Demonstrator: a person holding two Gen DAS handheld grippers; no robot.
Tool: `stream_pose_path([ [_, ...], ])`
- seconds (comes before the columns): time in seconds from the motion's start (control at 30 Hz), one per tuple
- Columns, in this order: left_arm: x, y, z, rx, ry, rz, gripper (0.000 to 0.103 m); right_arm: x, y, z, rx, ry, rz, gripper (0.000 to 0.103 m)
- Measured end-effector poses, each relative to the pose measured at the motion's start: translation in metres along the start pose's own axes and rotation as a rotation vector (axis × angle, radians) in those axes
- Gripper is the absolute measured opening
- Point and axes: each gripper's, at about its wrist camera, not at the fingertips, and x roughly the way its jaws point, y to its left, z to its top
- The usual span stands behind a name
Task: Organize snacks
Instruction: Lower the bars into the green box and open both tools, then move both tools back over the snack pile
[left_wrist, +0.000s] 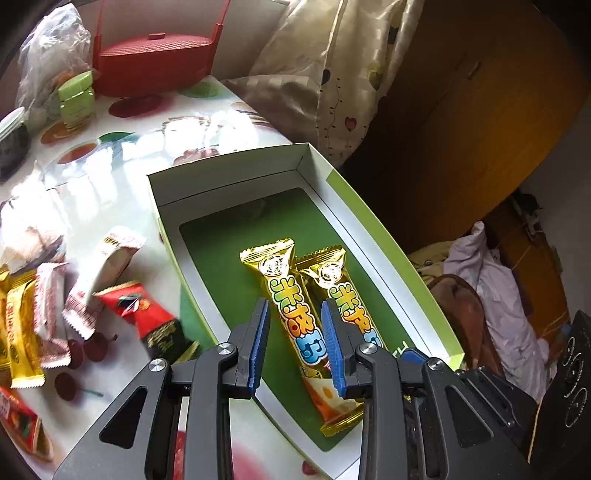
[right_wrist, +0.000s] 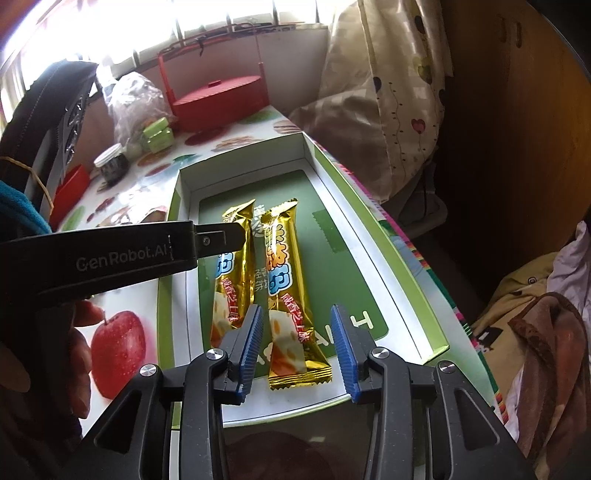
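Between the jaws of the left gripper (left_wrist: 295, 325) lay one golden snack bar (left_wrist: 291, 314), and the blue pads (left_wrist: 260, 339) stood apart from its wrapper on both sides, so the jaws were open and not clamped on it. The jaws of the right gripper (right_wrist: 297, 332) were also apart, with the second golden snack bar (right_wrist: 291, 295) lying between them and untouched by the pads.

Both bars were long, shiny gold packets with crimped ends, printed with large colourful Chinese characters and a picture of cheese near one end. They lay side by side, almost touching, on the green floor of an open box (left_wrist: 388, 236) with white inner walls and a light green rim. On the floor of the box some white letters showed, only partly readable.

The right wrist view alone showed the left gripper from the side, with "GenRobot.AI" printed on its black body, and a hand (right_wrist: 79, 343) holding it. The left wrist view alone showed loose snacks (left_wrist: 48, 306) on the desk (left_wrist: 122, 177) to the left of the jaws: yellow, white-and-red and red packets.

Beyond the box stood a red basket (left_wrist: 155, 62) with a lid, green small boxes (left_wrist: 75, 99) and a clear plastic bag (left_wrist: 51, 48).
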Motion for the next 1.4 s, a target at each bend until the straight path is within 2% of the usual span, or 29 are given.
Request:
stream_pose_path([
  [0.33, -0.012, 0.006, -0.011, -0.008, -0.014, 0.004, 0.030, -0.003, 0.008, -0.005, -0.016, 0.000, -0.001, 0.039],
  [0.37, -0.016, 0.006, -0.012, 0.001, -0.026, 0.001, 0.032, -0.006, 0.009, -0.005, -0.015, -0.008, -0.002, 0.040],
  [0.4, -0.020, 0.006, -0.013, 0.011, -0.036, -0.002, 0.039, -0.008, 0.010, -0.004, -0.014, -0.018, -0.004, 0.042],
  [0.47, -0.029, 0.006, -0.015, 0.025, -0.057, -0.010, 0.043, -0.014, 0.011, -0.003, -0.012, -0.036, -0.008, 0.045],
  [0.73, -0.067, 0.025, -0.025, -0.001, -0.130, 0.002, 0.043, -0.028, 0.019, 0.004, 0.003, -0.079, -0.015, 0.048],
  [1.03, -0.106, 0.063, -0.042, -0.029, -0.190, 0.107, 0.043, -0.035, 0.048, 0.013, -0.025, -0.114, 0.024, 0.048],
  [1.4, -0.137, 0.124, -0.071, -0.140, -0.225, 0.226, 0.044, -0.021, 0.088, 0.022, -0.115, -0.101, 0.085, 0.048],
])
